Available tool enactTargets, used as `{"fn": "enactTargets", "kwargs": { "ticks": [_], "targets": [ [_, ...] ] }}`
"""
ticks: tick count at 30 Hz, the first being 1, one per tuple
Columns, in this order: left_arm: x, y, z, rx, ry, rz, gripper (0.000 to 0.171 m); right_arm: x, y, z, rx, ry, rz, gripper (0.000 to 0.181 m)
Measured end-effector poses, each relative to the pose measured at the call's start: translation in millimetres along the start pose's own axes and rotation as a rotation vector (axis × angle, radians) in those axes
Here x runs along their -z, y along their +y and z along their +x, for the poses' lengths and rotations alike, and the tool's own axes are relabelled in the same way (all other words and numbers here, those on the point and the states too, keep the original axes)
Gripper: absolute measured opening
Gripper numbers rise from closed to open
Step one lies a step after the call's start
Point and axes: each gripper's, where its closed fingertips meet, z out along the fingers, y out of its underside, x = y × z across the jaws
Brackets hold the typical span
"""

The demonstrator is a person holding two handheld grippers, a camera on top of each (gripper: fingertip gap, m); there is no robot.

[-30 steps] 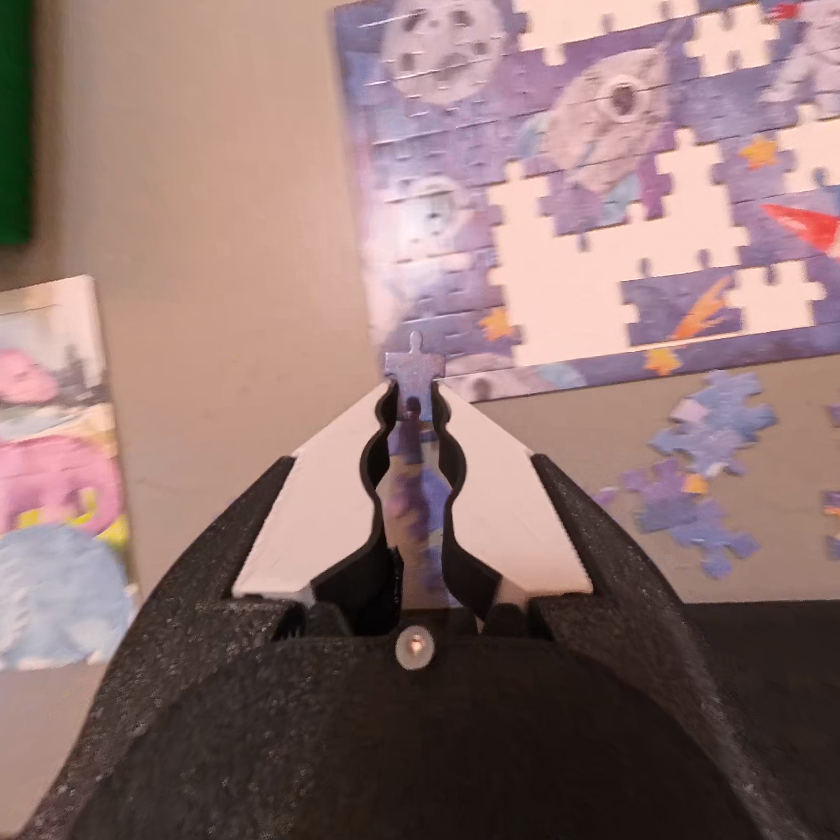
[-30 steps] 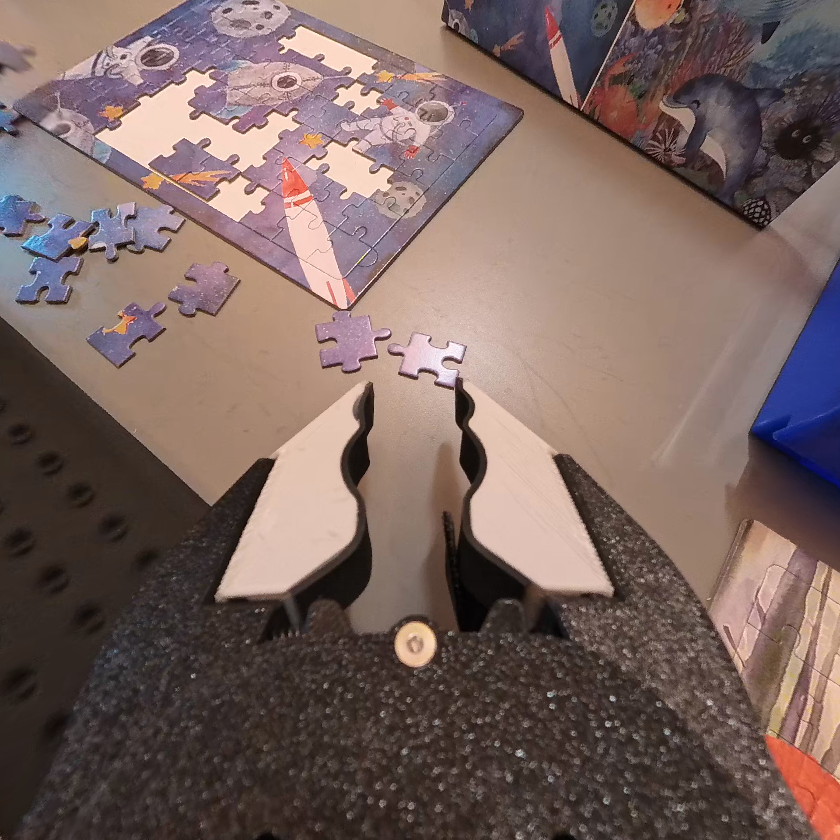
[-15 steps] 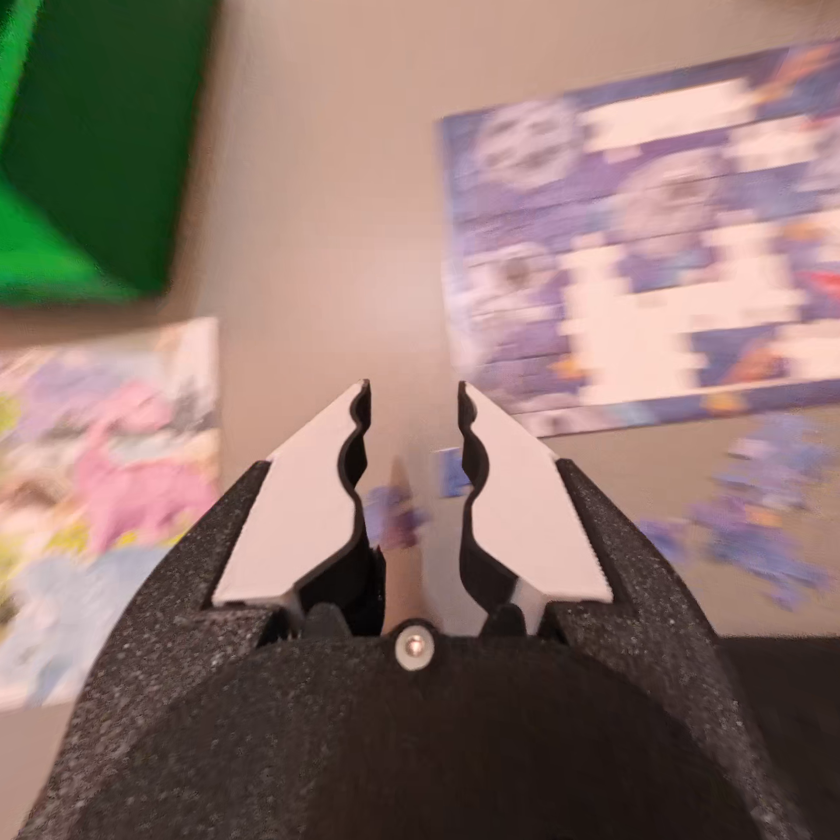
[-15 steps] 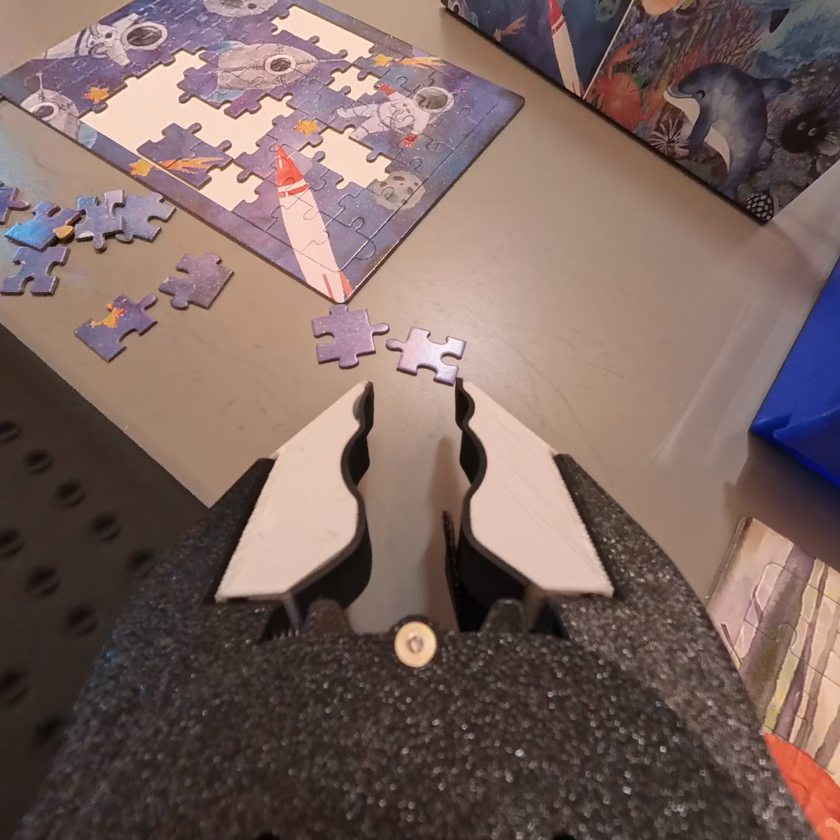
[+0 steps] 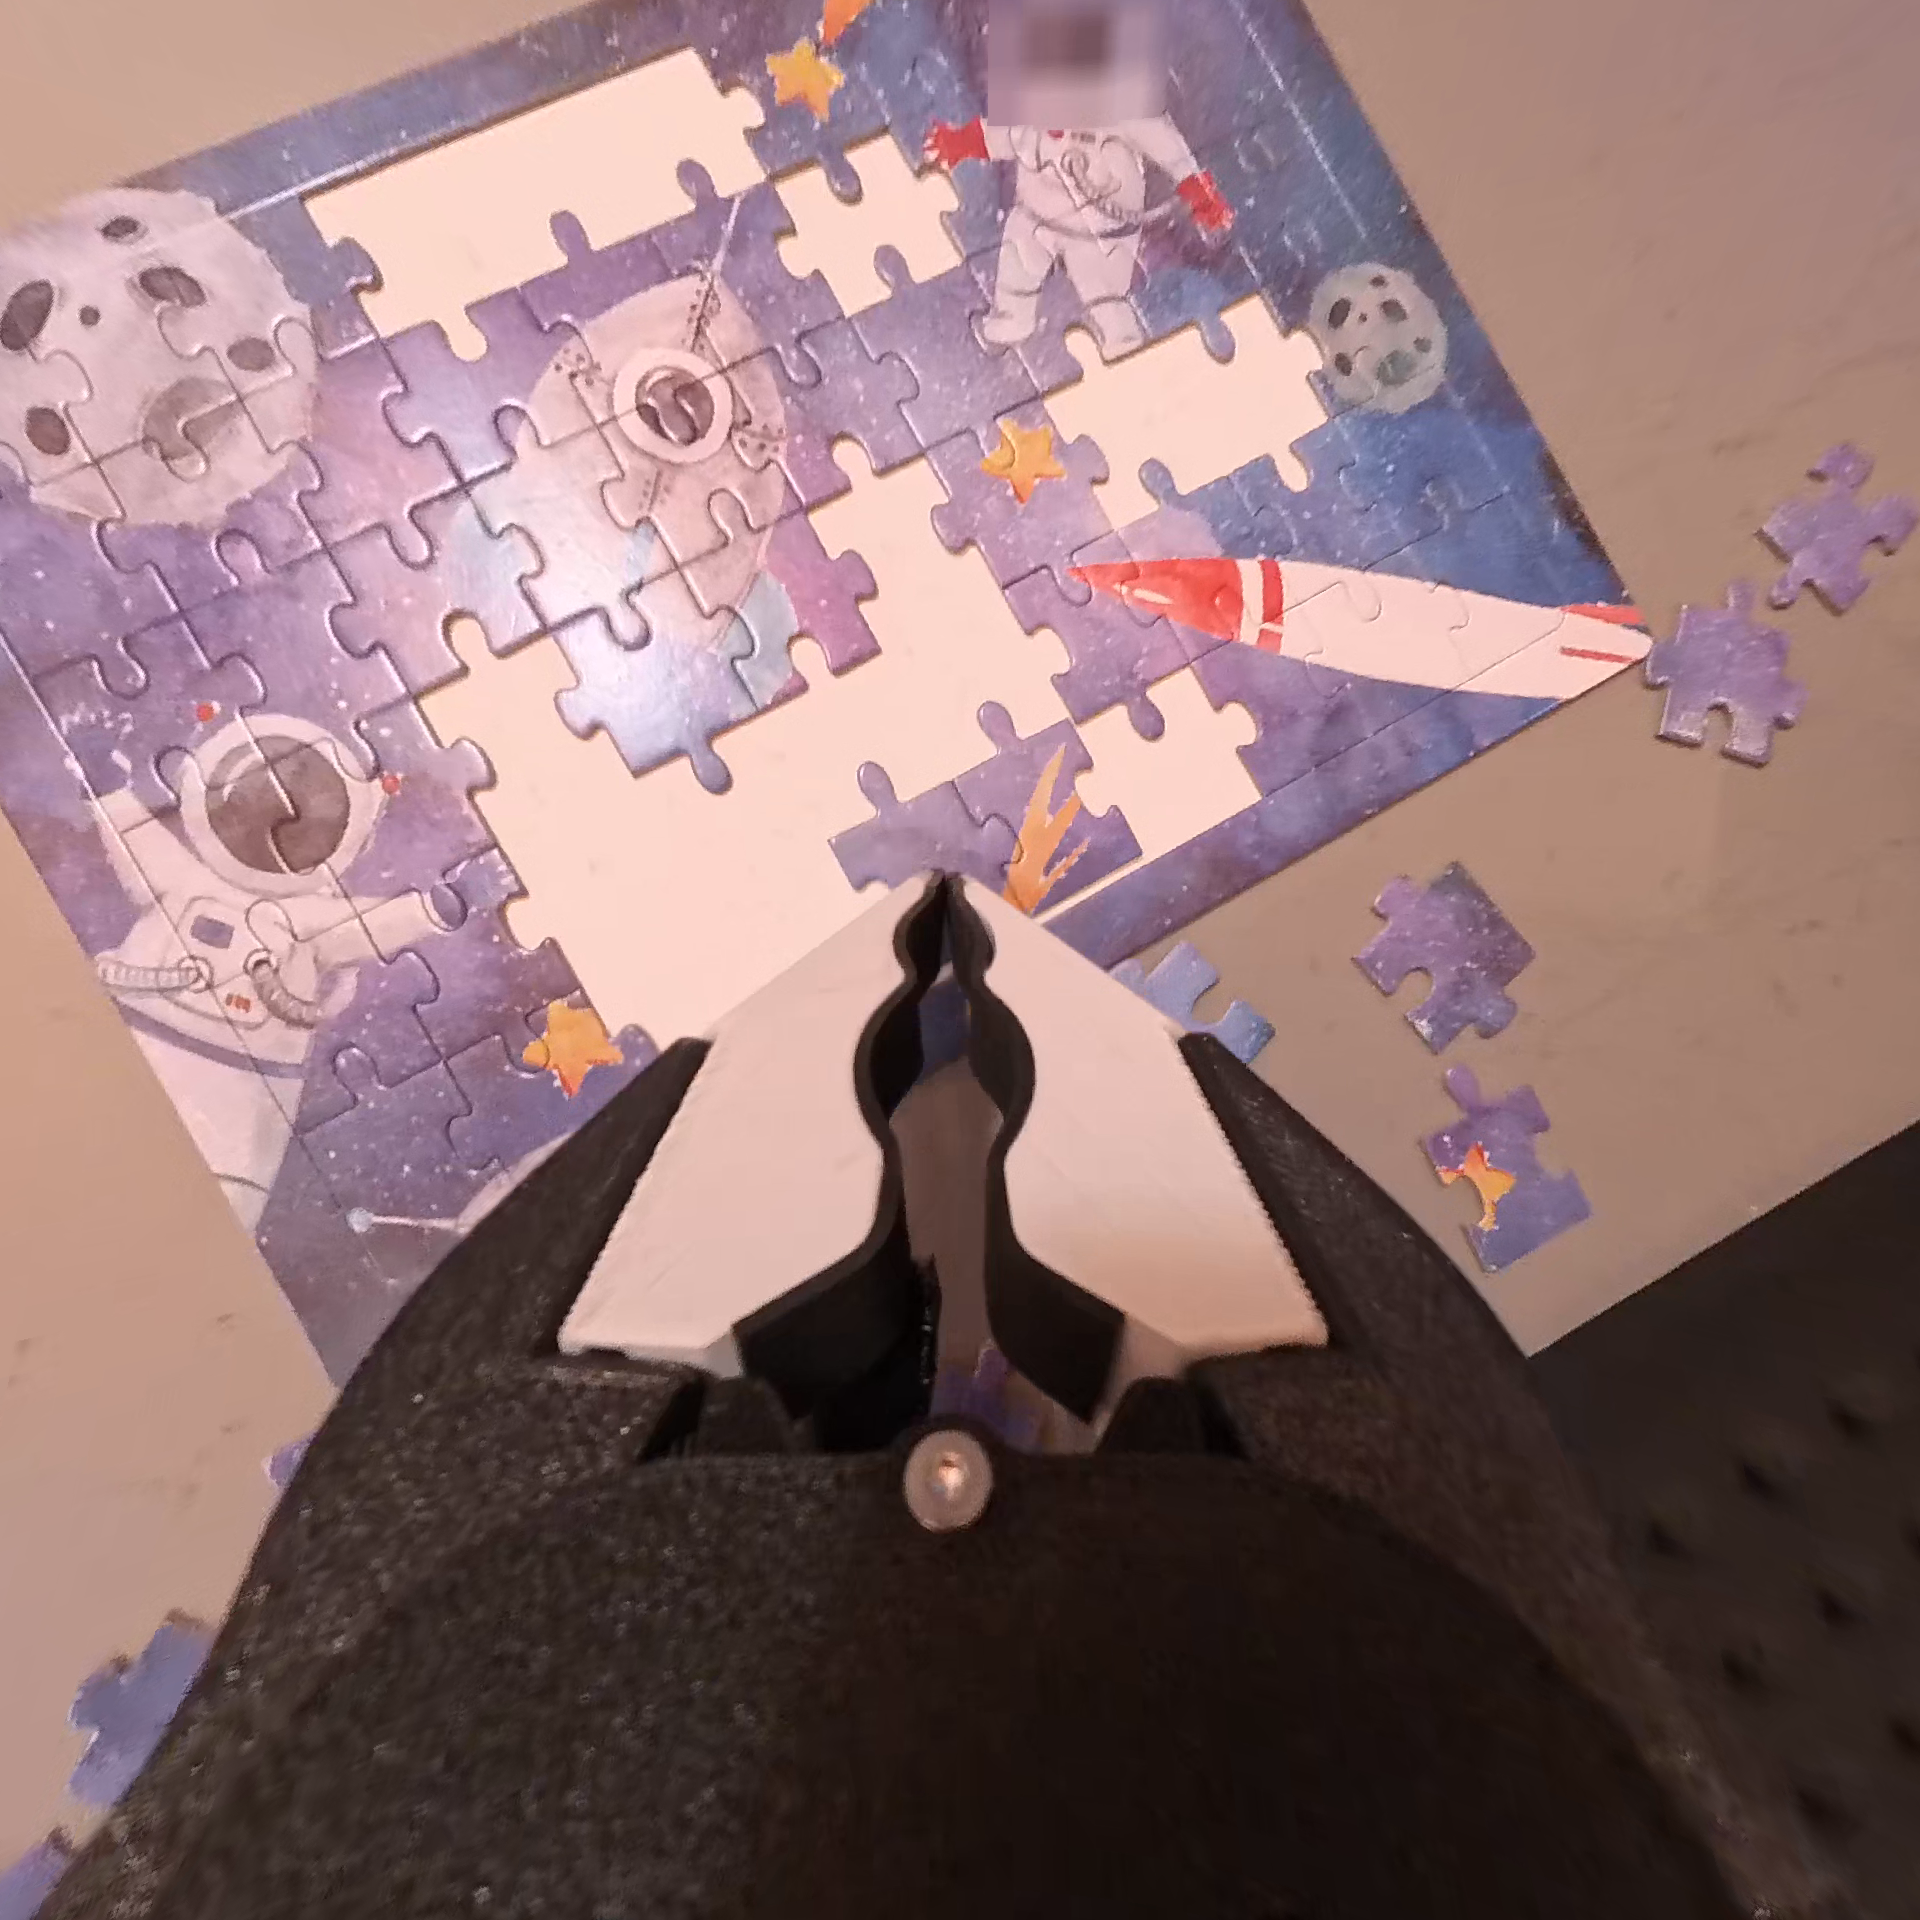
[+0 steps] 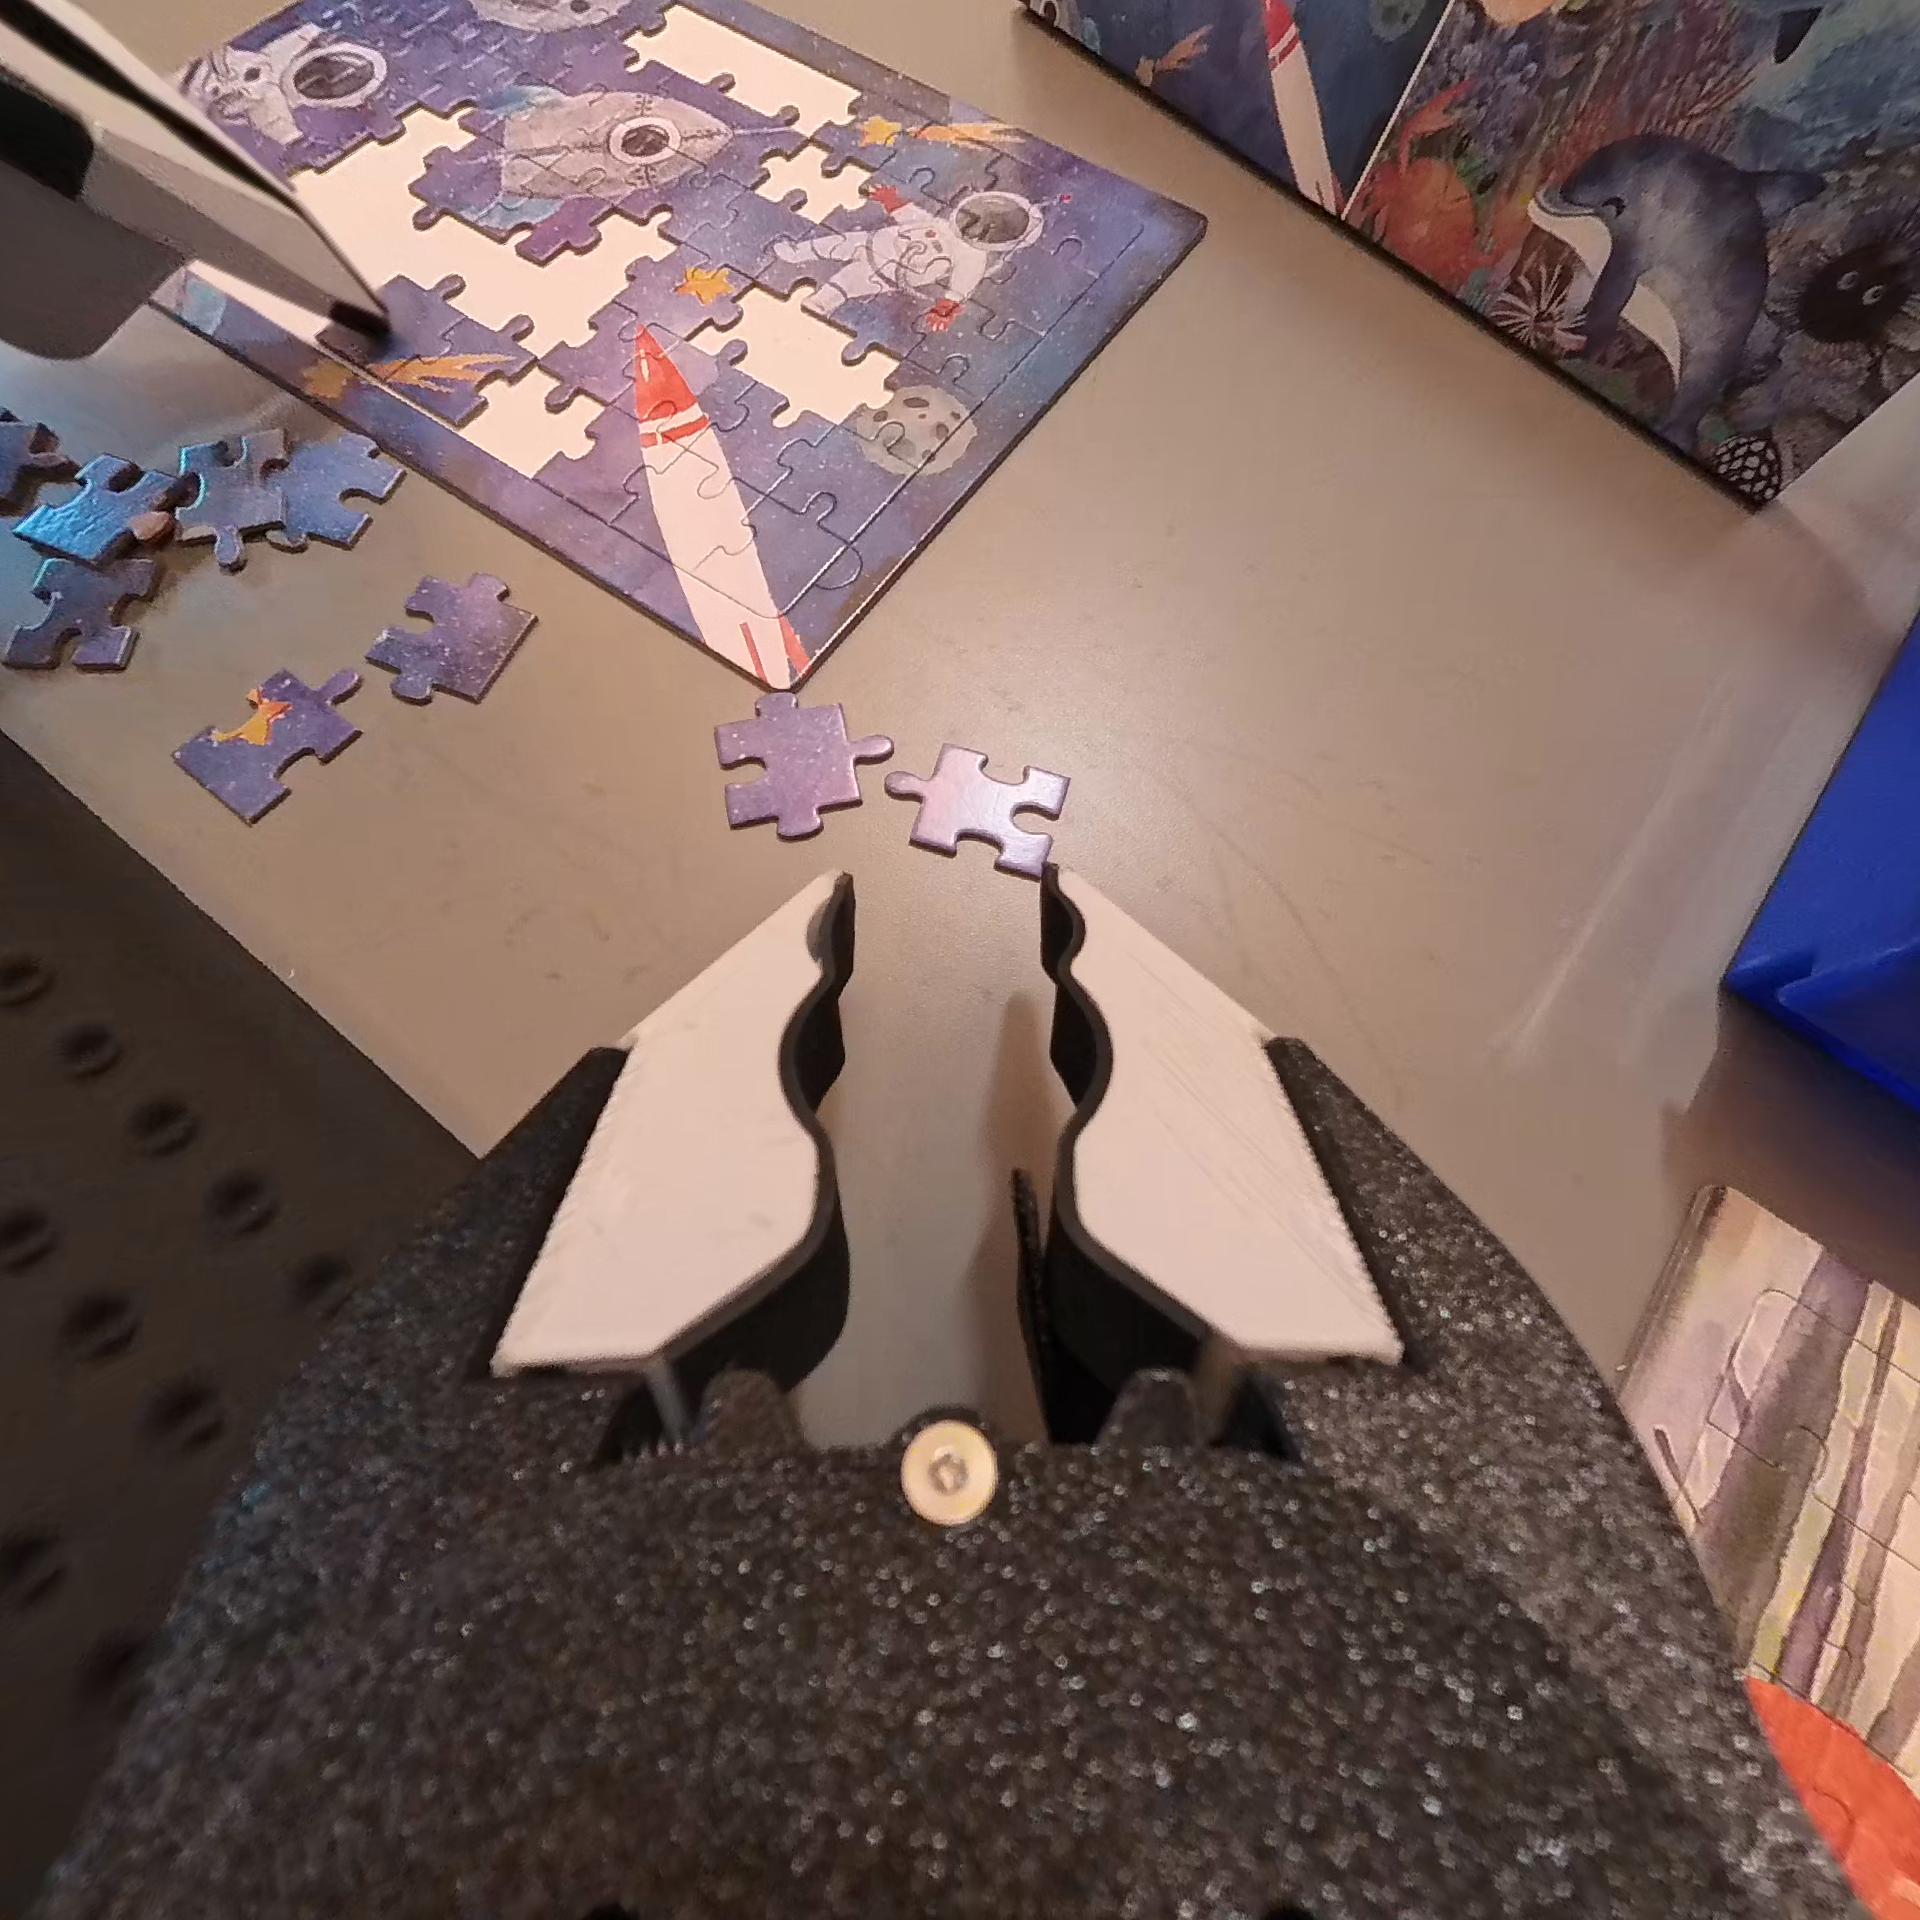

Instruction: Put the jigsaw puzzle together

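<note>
The space jigsaw board [image 5: 665,862] lies on the tan table with several bare white gaps; it also shows in the right wrist view [image 6: 520,281]. My left gripper [image 5: 943,881] is shut with nothing between its pads. Its tips rest on a purple piece [image 5: 914,821] beside the comet piece near the board's front edge, and the right wrist view shows this gripper [image 6: 358,317] too. My right gripper [image 6: 945,883] is open and empty, low over the table. A light purple loose piece [image 6: 982,805] lies just beyond its right fingertip [image 6: 1051,883], and a darker one [image 6: 795,764] lies beside it.
Loose pieces lie by the board: two singles [image 6: 452,634] [image 6: 270,743], a pile [image 6: 208,499] and a light blue one [image 5: 1195,997]. A picture box [image 6: 1558,187] stands at the back right, a blue bin [image 6: 1849,935] at the right, another puzzle [image 6: 1787,1455] lower right, and a black perforated mat [image 6: 156,1143] at the left. There is about 25 cm between the tips of the two grippers. The light purple loose piece [image 6: 982,805] sits 4 cm or so from the ends of my right fingers. It is also in sight in the left wrist view [image 5: 1841,530].
My left gripper held a purple piece, opened and let it go, then swung over the board and shut on air. The right gripper stayed open and hardly moved.
</note>
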Motion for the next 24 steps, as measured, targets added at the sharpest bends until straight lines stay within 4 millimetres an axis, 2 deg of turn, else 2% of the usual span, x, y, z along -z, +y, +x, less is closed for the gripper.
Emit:
{"fn": "enactTargets", "kwargs": {
  "ticks": [18,21,24],
  "targets": [
    [5.0,4.8,-2.7,0.034,0.007,-0.001,0.003,-1.2,1.0,-0.8,0.012,0.001,-0.009,0.036],
    [15.7,2.8,-9.5,0.083,0.011,0.02,0.01,-1.1,0.9,-0.5,0.01,0.001,-0.007,0.036],
    [36.7,6.1,-27.0,0.107,-0.032,0.053,0.01,-0.5,0.4,-0.6,0.011,0.0,-0.002,0.036]
  ]
}}
